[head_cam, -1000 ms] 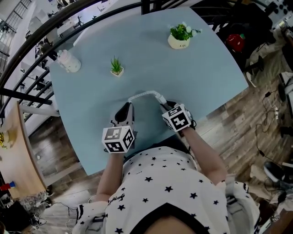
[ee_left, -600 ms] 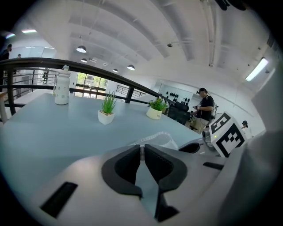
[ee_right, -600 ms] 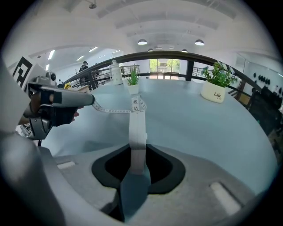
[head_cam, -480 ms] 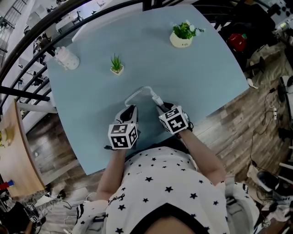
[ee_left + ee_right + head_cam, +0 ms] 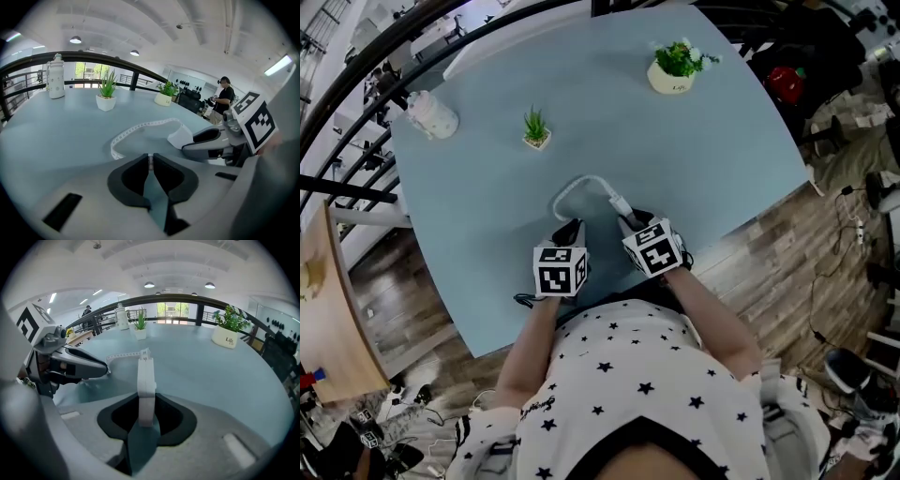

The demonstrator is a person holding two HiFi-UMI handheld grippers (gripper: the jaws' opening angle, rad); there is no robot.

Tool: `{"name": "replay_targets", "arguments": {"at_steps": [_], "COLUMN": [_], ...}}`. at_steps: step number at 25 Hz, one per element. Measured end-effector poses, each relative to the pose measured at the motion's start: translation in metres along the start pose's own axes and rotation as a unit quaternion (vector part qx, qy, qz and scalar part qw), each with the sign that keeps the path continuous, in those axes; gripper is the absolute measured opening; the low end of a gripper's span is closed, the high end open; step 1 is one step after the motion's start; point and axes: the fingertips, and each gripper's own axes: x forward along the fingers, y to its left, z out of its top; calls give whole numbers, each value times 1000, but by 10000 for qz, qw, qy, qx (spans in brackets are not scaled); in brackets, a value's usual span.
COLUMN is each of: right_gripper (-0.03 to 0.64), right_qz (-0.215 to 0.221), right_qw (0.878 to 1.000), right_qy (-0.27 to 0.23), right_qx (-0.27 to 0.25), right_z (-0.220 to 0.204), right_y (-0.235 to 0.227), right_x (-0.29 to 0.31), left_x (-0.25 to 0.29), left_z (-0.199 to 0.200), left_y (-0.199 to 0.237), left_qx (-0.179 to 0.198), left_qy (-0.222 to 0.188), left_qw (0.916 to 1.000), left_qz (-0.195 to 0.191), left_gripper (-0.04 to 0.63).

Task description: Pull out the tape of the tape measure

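Over table [image 5: 722,141] | left gripper [image 5: 573,224] tilted down, pinching tape [image 5: 572,186] | right gripper [image 5: 628,218] clamping case [image 5: 146,380]

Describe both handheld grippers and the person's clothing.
The left gripper and right gripper match: grey moulded shells with black-lined jaws, each topped by a white cube bearing black square markers. The person wears a white top printed with small black stars.

Pale blue table [image 5: 712,141], wood plank floor [image 5: 787,253], black railing [image 5: 93,57], round ceiling lamps [image 5: 149,285]
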Motion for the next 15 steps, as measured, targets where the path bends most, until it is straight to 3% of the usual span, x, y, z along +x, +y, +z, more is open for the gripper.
{"name": "replay_targets", "arguments": {"at_steps": [7,13,15], "right_gripper": [100,100,100], "right_qz": [-85,-35,6], "right_qw": [9999,9999,9999], "right_qy": [-49,-113,-86], "right_qx": [-47,-62,-66], "right_z": [-2,-2,-3], "right_y": [0,2,4], "right_x": [0,-1,-3], "left_x": [8,7,7], "left_z": [-11,-13,-13], "left_y": [-6,-8,-9], "left_qx": [360,440,438], "left_qy": [379,422,410], "left_qw": [9986,9981,9982], "left_qz": [80,95,54], "left_gripper": [34,38,68]}}
